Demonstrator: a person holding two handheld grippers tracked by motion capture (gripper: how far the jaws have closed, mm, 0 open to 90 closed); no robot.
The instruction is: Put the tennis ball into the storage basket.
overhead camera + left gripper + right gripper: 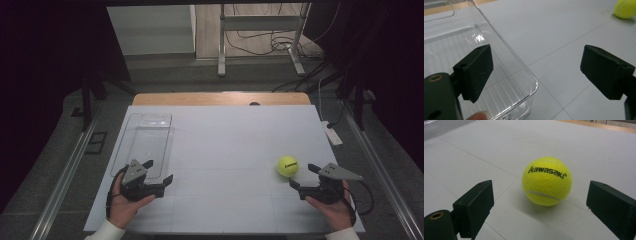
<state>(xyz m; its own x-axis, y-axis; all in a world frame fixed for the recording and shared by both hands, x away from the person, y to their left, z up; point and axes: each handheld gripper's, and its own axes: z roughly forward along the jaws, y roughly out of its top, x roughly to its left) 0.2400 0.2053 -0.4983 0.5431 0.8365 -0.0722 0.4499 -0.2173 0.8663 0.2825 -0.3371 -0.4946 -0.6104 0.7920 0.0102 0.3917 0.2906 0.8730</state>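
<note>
**Right gripper lined up on the tennis ball**

The right gripper (539,202) had its jaws spread wide, one to each side of the tennis ball (546,181), with clear space between each jaw and the felt. Seen from above, that gripper (306,176) sat just beside the ball (287,166), which rested on the white table (225,140) toward its right side, alone and free of contact.

The ball looked light, springy and round, likely to roll off at the slightest one-sided nudge. Its fuzzy felt should have given the pads good friction, so slipping seemed a small risk. The soundest hold appeared to be across its widest middle, both jaws meeting it at the same height and closing together.

The left gripper (157,172) was also open, holding nothing; its jaws straddled the near right corner of a clear plastic tray (499,37), one jaw over the ribbed floor, the other outside. The tray (145,140) lay well apart from the ball.
</note>
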